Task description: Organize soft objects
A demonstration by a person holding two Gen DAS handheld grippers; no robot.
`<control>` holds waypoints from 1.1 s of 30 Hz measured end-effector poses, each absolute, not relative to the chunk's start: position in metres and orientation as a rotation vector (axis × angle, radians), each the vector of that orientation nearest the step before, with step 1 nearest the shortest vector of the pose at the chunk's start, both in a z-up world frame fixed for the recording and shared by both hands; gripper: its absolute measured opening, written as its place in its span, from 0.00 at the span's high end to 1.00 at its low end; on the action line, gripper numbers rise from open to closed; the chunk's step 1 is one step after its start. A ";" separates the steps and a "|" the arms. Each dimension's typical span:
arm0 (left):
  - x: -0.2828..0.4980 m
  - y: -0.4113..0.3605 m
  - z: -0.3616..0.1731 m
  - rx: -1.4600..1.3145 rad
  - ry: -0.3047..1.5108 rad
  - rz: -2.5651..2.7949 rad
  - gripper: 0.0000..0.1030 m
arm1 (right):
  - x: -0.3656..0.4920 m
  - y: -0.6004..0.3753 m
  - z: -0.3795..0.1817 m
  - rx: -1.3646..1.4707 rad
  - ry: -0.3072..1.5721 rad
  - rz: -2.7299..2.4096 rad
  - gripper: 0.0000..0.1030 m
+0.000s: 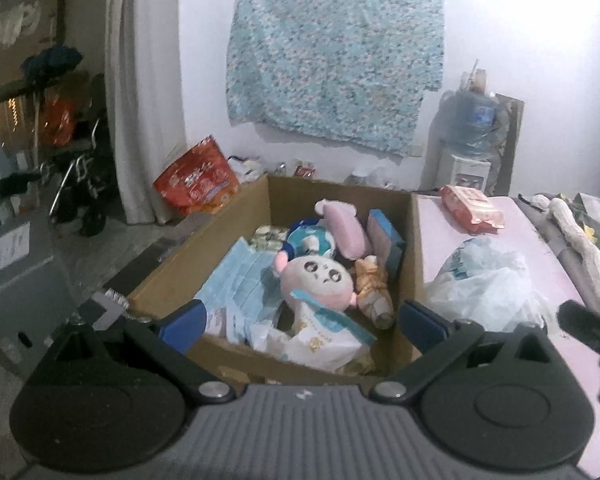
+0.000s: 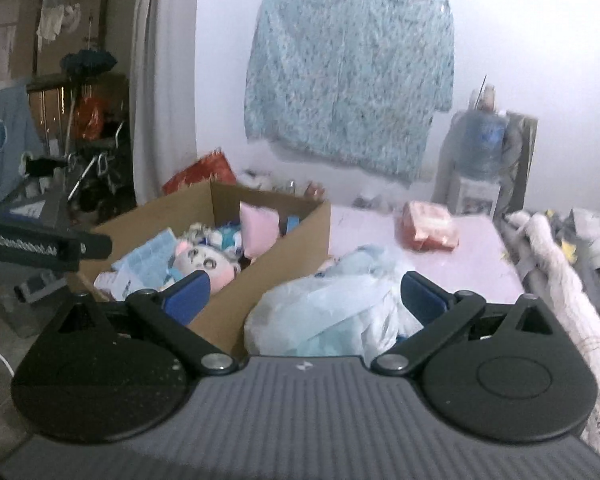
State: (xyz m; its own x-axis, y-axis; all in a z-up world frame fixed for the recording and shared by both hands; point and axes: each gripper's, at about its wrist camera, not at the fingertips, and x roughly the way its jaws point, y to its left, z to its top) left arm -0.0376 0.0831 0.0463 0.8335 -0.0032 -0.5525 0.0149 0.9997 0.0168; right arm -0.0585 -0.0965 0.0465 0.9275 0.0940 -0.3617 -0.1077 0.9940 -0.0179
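A cardboard box (image 1: 172, 268) (image 2: 300, 232) stands at the left edge of a pink bed. Inside lie a pink round-faced plush (image 1: 320, 280) (image 2: 208, 262), a pink pillow (image 1: 348, 228) (image 2: 258, 228), a blue-white plush (image 1: 312, 238), an orange plush (image 1: 374, 288), pale blue packets (image 1: 240, 280) and white packs. My left gripper (image 1: 302, 322) hovers over the box's near side, open and empty. My right gripper (image 2: 304, 298) is open just above a pale plastic bag (image 2: 328, 312) (image 1: 484, 280) on the bed, with the bag's top between the fingers untouched.
A red-pink packet (image 1: 472, 208) (image 2: 428, 226) lies farther back on the pink bed (image 1: 532, 368) (image 2: 480, 264). A knitted cream item (image 1: 584, 248) (image 2: 568, 292) runs along the right. A red bag (image 1: 196, 188) and a water dispenser (image 1: 470, 140) stand by the wall. The left gripper's body (image 2: 40, 246) shows at left.
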 end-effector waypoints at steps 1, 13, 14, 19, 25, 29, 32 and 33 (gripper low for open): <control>-0.037 0.085 0.045 0.010 0.599 -0.010 0.00 | -0.061 -0.096 0.047 -0.034 0.364 0.110 0.01; -0.032 0.112 0.026 -0.008 0.761 0.025 0.00 | -0.043 -0.073 0.026 0.161 0.557 0.153 0.01; -0.032 0.112 0.024 -0.004 0.768 0.030 0.00 | -0.043 -0.070 0.023 0.155 0.566 0.153 0.01; -0.032 0.114 0.016 0.021 0.802 0.035 0.00 | -0.030 -0.060 0.012 0.159 0.649 0.147 0.01; -0.031 0.114 0.010 0.033 0.828 0.032 0.00 | -0.019 -0.059 0.005 0.204 0.693 0.128 0.01; -0.028 0.114 0.009 0.032 0.829 0.037 0.00 | -0.018 -0.055 0.003 0.181 0.698 0.125 0.01; -0.026 0.115 0.008 0.030 0.835 0.034 0.00 | -0.016 -0.055 0.002 0.180 0.707 0.124 0.01; -0.026 0.115 0.008 0.029 0.836 0.033 0.00 | -0.015 -0.054 0.002 0.179 0.711 0.123 0.01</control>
State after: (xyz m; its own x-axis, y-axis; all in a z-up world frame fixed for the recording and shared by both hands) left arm -0.0257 0.1152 0.0082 0.6703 0.0407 -0.7410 -0.0178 0.9991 0.0387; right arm -0.0151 -0.0544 0.0019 0.7515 0.1730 -0.6367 -0.0512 0.9774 0.2052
